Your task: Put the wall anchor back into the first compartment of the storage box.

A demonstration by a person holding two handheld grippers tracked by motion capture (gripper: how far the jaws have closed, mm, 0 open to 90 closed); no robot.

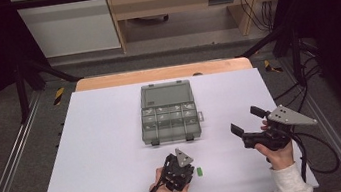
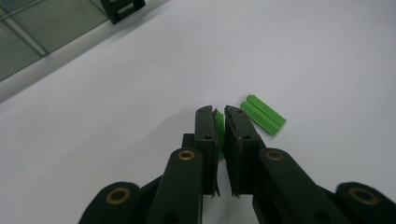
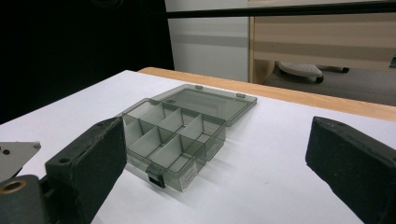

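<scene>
My left gripper (image 2: 221, 114) points down at the white table with its jaws shut on a small green ribbed plug (image 2: 220, 128), of which a thin sliver shows between the pads. A second green plug (image 2: 264, 114) lies flat on the table just to its right, and it shows as a green spot (image 1: 200, 171) beside the left gripper (image 1: 174, 166) in the high view. My right gripper (image 1: 247, 120) hovers at the right of the table, open and holding nothing, aimed at the organiser box (image 3: 201, 161).
A smoke-grey plastic organiser box (image 1: 170, 137) with several compartments stands mid-table, lid (image 1: 166, 95) laid open toward the far side. Its latch and corner (image 2: 122, 8) show ahead of the left gripper. The white board (image 1: 101, 156) ends near the person's sleeves.
</scene>
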